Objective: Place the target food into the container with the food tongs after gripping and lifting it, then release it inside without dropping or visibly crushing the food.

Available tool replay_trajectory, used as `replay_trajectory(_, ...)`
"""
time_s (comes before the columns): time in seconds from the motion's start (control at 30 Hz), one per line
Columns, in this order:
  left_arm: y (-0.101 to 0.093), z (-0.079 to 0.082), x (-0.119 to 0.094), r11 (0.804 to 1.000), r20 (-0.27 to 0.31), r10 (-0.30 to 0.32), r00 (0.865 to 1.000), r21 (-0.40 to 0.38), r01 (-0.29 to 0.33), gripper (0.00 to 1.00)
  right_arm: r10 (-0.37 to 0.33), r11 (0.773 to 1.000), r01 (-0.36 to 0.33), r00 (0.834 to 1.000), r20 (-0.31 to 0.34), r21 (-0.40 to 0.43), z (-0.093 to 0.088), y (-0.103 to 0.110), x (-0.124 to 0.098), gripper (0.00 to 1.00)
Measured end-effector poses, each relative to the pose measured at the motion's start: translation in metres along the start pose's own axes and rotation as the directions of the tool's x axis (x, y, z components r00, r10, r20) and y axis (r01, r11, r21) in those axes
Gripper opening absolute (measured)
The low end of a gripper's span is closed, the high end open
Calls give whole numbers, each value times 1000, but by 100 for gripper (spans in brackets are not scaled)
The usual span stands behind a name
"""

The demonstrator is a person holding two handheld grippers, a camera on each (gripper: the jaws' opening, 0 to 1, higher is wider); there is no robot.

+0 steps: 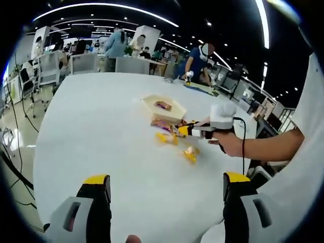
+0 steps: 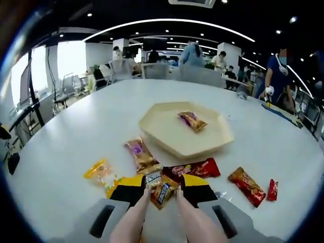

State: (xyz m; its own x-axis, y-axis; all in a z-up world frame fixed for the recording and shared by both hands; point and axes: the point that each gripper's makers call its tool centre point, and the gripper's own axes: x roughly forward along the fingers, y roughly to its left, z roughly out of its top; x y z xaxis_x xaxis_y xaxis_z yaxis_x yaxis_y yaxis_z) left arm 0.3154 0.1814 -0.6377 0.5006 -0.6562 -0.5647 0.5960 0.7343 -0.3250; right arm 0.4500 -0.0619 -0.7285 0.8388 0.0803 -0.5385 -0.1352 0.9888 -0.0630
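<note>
Left gripper [image 1: 167,190]: jaws wide apart above the white bench [image 1: 101,131], holding nothing. Right gripper [image 2: 163,188]: pink tongs [image 2: 157,215] between its jaws pinch a blue-and-white wrapped candy [image 2: 162,191] low over the bench. Beyond it, the cream hexagonal tray [image 2: 185,134] holds one purple-and-orange wrapped candy [image 2: 192,120].

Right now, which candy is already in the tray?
The purple-and-orange wrapped candy. It alone lies inside the beige hexagonal tray; the other candies lie on the white table.
</note>
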Motion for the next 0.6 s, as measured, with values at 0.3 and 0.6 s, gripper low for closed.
replay_trajectory(0.3,2,1,-2,1000,-3,16,1000,2,-16,91,39,999,-39,999,-8,-15,4,3,2,17)
replay_trajectory(0.6,-7,5,-3,1000,9,25,1000,14,-25,91,62,997,-62,998,-1,43,12,-7,-7,18)
